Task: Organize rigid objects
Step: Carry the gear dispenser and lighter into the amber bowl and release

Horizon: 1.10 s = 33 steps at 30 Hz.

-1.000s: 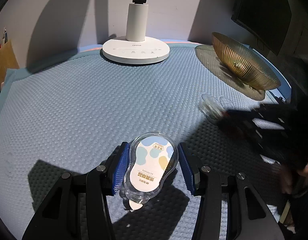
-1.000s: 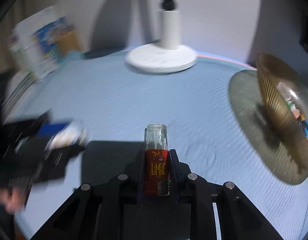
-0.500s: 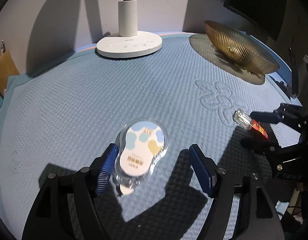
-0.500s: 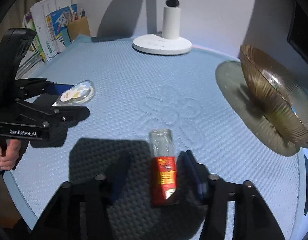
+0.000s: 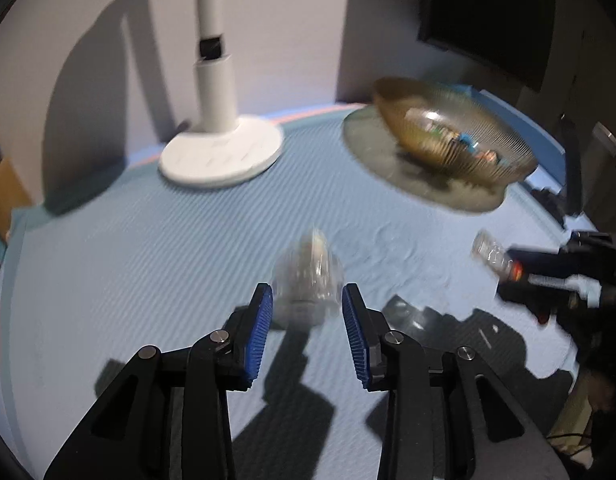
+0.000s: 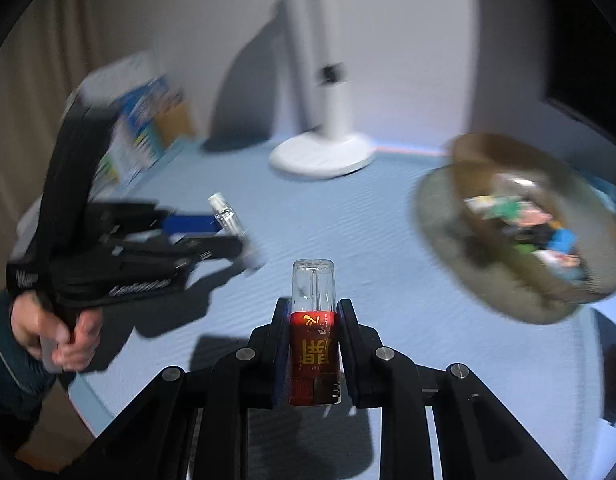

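1. Right gripper (image 6: 312, 344): jaws clamped on the red-labelled tube (image 6: 314, 356). Its clear cap sticks out past the tips, and it is held above the blue mat (image 6: 348, 236).
2. Left gripper (image 5: 307, 320): jaws closed on the clear blister pack (image 5: 308, 280). The pack is motion-blurred between the blue pads, and the right wrist view shows it edge-on, poking out past the tips and clear of the mat.
3. Ribbed gold bowl (image 5: 456, 136) sits at the far right of the table, near the mat's edge. It already holds a few small colourful items, too blurred to identify.
4. White lamp base (image 5: 222, 156) stands at the back centre near the wall, well apart from the bowl.
5. The mat between both grippers, the lamp and the bowl is bare and open for moving.
6. Left edge: a stack of books or boxes (image 6: 136, 128) stands upright at the back-left corner. A person's hand (image 6: 56, 332) grips the left gripper's handle beyond the table's near-left edge.
7. Right edge: dark gear beyond the table, detail unreadable.
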Each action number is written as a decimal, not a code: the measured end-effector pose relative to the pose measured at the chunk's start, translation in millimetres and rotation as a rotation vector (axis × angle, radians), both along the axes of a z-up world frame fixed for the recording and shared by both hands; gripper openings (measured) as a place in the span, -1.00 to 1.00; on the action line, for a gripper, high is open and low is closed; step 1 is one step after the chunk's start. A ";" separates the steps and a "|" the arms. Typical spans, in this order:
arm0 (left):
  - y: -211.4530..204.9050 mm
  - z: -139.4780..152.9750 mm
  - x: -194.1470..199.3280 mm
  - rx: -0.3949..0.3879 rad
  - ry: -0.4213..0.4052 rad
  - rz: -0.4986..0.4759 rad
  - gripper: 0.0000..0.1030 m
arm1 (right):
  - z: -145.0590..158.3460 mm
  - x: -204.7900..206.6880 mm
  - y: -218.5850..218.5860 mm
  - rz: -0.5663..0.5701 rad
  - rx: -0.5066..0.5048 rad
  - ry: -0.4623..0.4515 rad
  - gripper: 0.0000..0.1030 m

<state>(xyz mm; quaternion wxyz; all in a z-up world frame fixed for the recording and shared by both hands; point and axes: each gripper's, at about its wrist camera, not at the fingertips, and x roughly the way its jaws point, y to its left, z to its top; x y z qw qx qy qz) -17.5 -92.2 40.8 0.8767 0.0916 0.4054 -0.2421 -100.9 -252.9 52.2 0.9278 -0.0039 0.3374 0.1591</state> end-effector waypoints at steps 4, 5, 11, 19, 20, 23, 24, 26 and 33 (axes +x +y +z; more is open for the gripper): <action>-30.3 32.6 9.2 -0.068 -0.043 -0.049 -0.78 | 30.2 -3.5 -56.4 -0.147 0.023 -0.072 -0.57; -38.8 39.8 11.4 -0.076 -0.057 -0.067 -0.78 | 39.0 -3.0 -74.1 -0.196 0.032 -0.094 -0.57; -55.9 43.6 36.0 -0.058 0.004 -0.091 0.24 | 43.7 -1.4 -127.0 -0.265 0.140 -0.067 -0.57; -34.8 -34.2 22.6 0.056 0.158 -0.013 0.70 | -2.8 3.2 -103.5 -0.188 0.159 0.028 -0.57; -38.2 -40.7 20.8 0.086 0.164 -0.022 0.58 | -5.4 4.3 -102.2 -0.187 0.154 0.034 -0.57; -43.6 -47.8 12.7 0.138 0.118 -0.033 0.01 | -3.6 1.1 -100.7 -0.184 0.136 0.014 -0.57; -44.6 -44.6 11.8 0.127 0.112 -0.040 -0.11 | -0.9 -0.6 -101.5 -0.185 0.134 0.004 -0.57; -45.6 -34.5 10.6 0.088 0.084 -0.041 -0.11 | 9.1 -3.5 -105.8 -0.203 0.132 -0.026 -0.57; -92.7 46.5 18.4 -0.064 -0.088 -0.121 -0.11 | 59.7 4.3 -153.3 -0.400 0.136 -0.144 -0.57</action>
